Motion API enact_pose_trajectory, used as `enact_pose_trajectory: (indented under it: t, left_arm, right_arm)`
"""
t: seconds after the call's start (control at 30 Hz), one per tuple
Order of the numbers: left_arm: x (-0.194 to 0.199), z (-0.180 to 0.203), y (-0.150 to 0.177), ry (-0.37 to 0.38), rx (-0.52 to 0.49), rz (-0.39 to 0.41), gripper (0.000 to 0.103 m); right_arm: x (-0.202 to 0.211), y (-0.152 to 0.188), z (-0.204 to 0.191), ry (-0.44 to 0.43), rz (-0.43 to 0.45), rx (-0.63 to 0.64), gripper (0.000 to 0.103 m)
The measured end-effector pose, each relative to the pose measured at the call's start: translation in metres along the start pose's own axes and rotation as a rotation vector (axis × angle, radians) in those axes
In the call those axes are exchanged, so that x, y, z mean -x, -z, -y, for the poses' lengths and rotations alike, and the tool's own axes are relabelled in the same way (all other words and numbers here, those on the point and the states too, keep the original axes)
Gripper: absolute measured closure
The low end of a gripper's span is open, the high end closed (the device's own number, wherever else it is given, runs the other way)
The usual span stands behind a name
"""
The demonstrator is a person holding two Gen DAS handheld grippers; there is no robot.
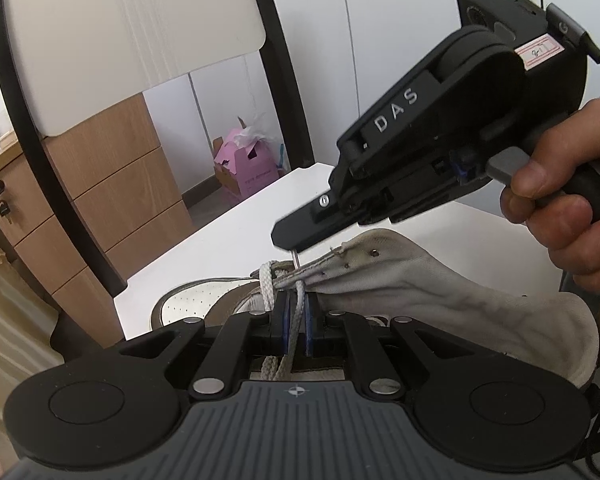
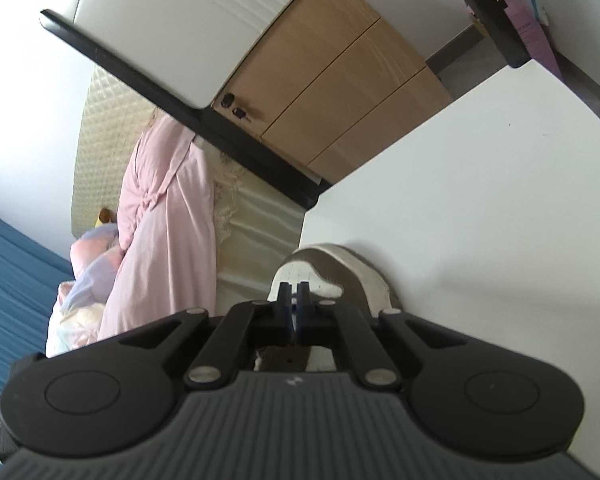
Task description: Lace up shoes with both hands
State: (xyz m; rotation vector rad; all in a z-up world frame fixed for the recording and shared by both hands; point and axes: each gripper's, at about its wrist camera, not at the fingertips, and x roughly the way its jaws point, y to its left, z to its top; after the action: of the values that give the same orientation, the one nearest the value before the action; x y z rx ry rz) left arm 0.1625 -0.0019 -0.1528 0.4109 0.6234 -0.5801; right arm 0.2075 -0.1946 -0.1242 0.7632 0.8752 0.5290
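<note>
A white and brown sneaker [image 1: 420, 292] lies on the white table [image 1: 228, 240], its toe pointing away. My left gripper [image 1: 296, 312] is shut on the white shoelace [image 1: 266, 286], which runs between its blue pads just above the eyelets. A hand [image 1: 572, 224] holds my right gripper [image 1: 286, 240] just above the shoe's eyelet edge. It is shut, and a thin lace tip [image 1: 296, 259] sticks out under its fingertips. In the right wrist view the right gripper [image 2: 296, 296] shows closed pads over the shoe's toe [image 2: 340, 268]; the lace is hidden there.
A wooden drawer cabinet [image 1: 112, 184] and a black chair frame [image 1: 52, 140] stand past the table's far edge. A pink box [image 1: 244, 164] sits on the floor behind. Pink cloth [image 2: 168, 220] hangs left of the table corner. Bare tabletop [image 2: 480, 200] stretches to the right of the shoe.
</note>
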Motion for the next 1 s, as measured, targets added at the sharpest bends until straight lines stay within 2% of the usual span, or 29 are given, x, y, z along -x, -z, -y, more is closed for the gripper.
enact_pose_trajectory:
  t: [0.2, 0.5, 0.67, 0.7, 0.8, 0.93, 1.0]
  left_arm:
    - [-0.002, 0.004, 0.0, 0.001, -0.007, -0.003, 0.094]
    - [0.002, 0.004, 0.002, 0.002, -0.002, -0.003, 0.094]
    - [0.0, 0.0, 0.002, 0.004, -0.001, -0.002, 0.094]
    - [0.0, -0.001, 0.003, 0.003, -0.003, -0.002, 0.094]
    - [0.0, -0.002, 0.003, 0.005, 0.0, 0.0, 0.094]
    - [0.0, -0.003, 0.004, 0.006, 0.002, 0.003, 0.094]
    - [0.0, -0.003, 0.004, 0.005, 0.003, 0.004, 0.094]
  right_arm:
    - [0.018, -0.019, 0.005, 0.012, 0.123, -0.016, 0.103]
    - [0.014, -0.011, 0.021, 0.052, 0.059, -0.073, 0.099]
    - [0.016, -0.007, 0.022, 0.035, 0.052, -0.087, 0.096]
    - [0.016, -0.006, 0.021, 0.031, 0.054, -0.083, 0.093]
    - [0.017, -0.004, 0.015, 0.027, 0.071, -0.055, 0.07]
    - [0.016, -0.004, 0.015, -0.017, 0.075, -0.063, 0.056]
    - [0.014, -0.003, 0.017, -0.02, 0.068, -0.094, 0.054]
